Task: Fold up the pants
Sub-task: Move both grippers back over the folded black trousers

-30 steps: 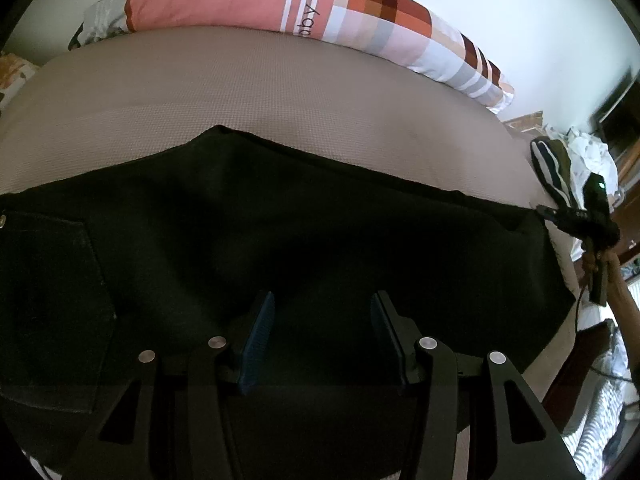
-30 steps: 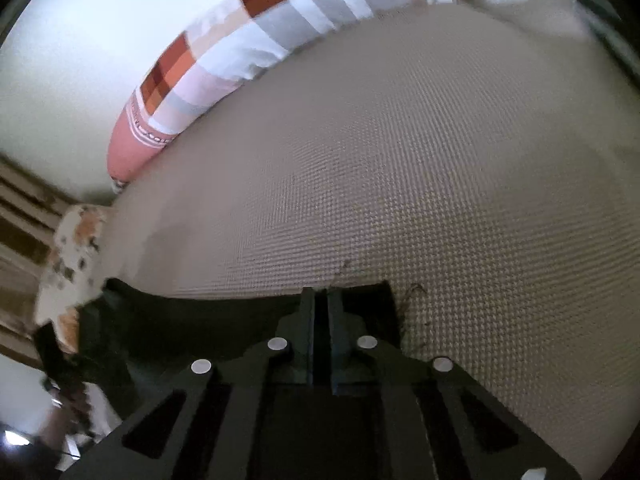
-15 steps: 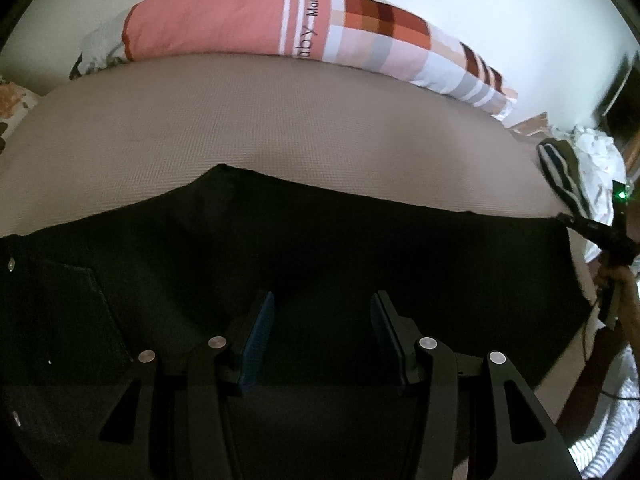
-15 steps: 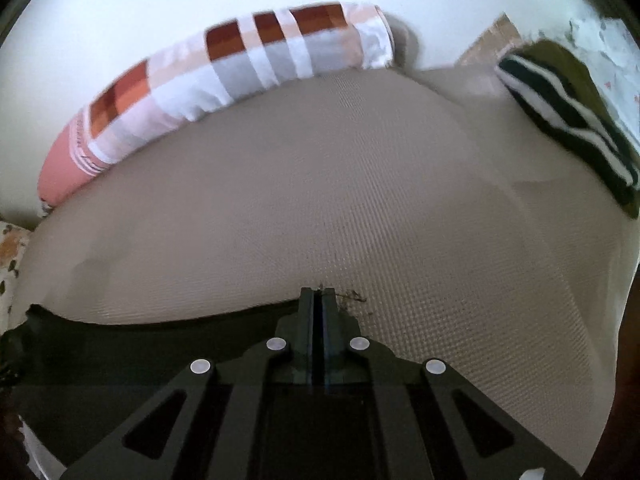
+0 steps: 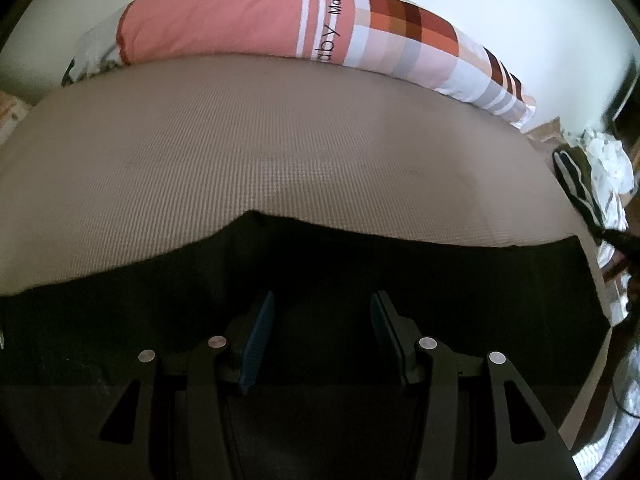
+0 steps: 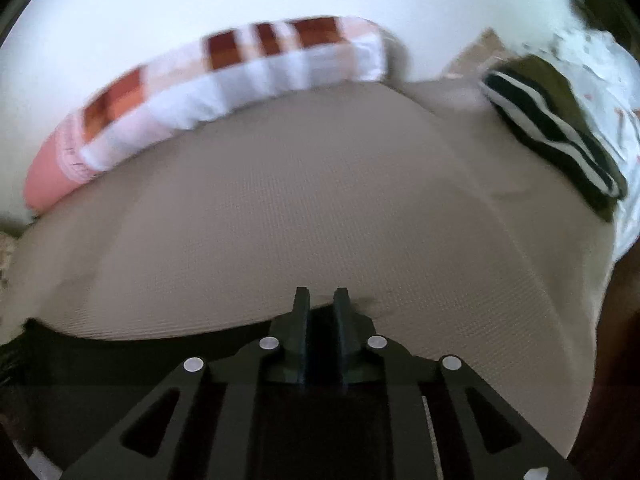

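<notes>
- Two grippers, both above dark pants [image 5: 360, 280] spread flat along near edge of tan bed [image 5: 240, 152], laid out ready for folding.
- Left gripper [image 5: 322, 336]: jaws parted, nothing between pads, hovering over cloth, likely seeking a hold.
- Right gripper [image 6: 321, 312]: jaws narrowly apart and opening at pants' corner, apparently letting go.
- Pillow [image 5: 280, 20]: far side, well clear.

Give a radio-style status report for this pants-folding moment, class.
Left gripper open over the black pants, gripping nothing. Right gripper opening at the pants' edge, nothing pinched. Pants flat on the tan mattress. Nothing in the way.
</notes>
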`<action>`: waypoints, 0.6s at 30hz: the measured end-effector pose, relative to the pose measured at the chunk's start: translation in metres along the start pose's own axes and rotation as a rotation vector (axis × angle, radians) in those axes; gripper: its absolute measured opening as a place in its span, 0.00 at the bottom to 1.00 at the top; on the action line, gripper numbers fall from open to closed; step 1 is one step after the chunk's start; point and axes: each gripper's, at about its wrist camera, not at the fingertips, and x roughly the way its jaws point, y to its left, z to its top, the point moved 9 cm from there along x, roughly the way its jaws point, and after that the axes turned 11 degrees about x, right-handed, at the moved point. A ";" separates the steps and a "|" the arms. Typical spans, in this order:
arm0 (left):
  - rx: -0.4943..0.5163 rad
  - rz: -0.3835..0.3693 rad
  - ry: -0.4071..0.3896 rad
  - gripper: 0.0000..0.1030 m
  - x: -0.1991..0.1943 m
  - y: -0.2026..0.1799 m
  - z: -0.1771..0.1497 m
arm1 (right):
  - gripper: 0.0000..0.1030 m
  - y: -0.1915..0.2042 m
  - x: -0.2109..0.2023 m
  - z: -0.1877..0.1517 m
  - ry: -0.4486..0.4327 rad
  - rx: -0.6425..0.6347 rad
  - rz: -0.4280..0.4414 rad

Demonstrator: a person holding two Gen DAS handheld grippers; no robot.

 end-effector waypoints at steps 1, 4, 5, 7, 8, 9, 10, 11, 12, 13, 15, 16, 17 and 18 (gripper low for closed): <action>0.006 -0.006 0.001 0.50 -0.001 0.000 0.000 | 0.16 0.013 -0.005 -0.004 0.008 -0.019 0.024; 0.019 0.003 -0.016 0.50 -0.014 0.001 -0.003 | 0.21 0.074 -0.015 -0.020 0.046 -0.108 0.126; 0.032 0.011 -0.033 0.50 -0.023 0.002 -0.005 | 0.21 0.097 -0.017 -0.028 0.071 -0.144 0.165; 0.047 0.027 -0.054 0.50 -0.042 0.005 -0.013 | 0.22 0.149 -0.015 -0.048 0.127 -0.223 0.250; 0.052 0.037 -0.057 0.50 -0.048 0.007 -0.017 | 0.22 0.170 -0.013 -0.057 0.153 -0.254 0.284; 0.061 0.060 -0.064 0.50 -0.059 0.012 -0.024 | 0.22 0.195 -0.011 -0.068 0.183 -0.292 0.321; 0.064 0.077 -0.067 0.50 -0.067 0.018 -0.029 | 0.25 0.218 -0.009 -0.079 0.208 -0.327 0.355; 0.065 0.090 -0.067 0.50 -0.072 0.022 -0.033 | 0.28 0.242 -0.006 -0.091 0.230 -0.367 0.388; 0.064 0.108 -0.066 0.50 -0.079 0.029 -0.038 | 0.31 0.267 -0.004 -0.103 0.256 -0.405 0.423; 0.053 0.135 -0.064 0.50 -0.087 0.041 -0.046 | 0.35 0.291 -0.001 -0.115 0.284 -0.445 0.458; 0.032 0.170 -0.054 0.50 -0.098 0.060 -0.059 | 0.35 0.327 0.003 -0.134 0.318 -0.510 0.501; 0.023 0.184 -0.050 0.50 -0.102 0.067 -0.064 | 0.35 0.345 0.006 -0.143 0.341 -0.545 0.522; 0.013 0.198 -0.046 0.50 -0.105 0.075 -0.069 | 0.35 0.363 0.008 -0.154 0.362 -0.583 0.541; 0.000 0.210 -0.042 0.51 -0.110 0.084 -0.075 | 0.35 0.381 0.011 -0.164 0.381 -0.618 0.556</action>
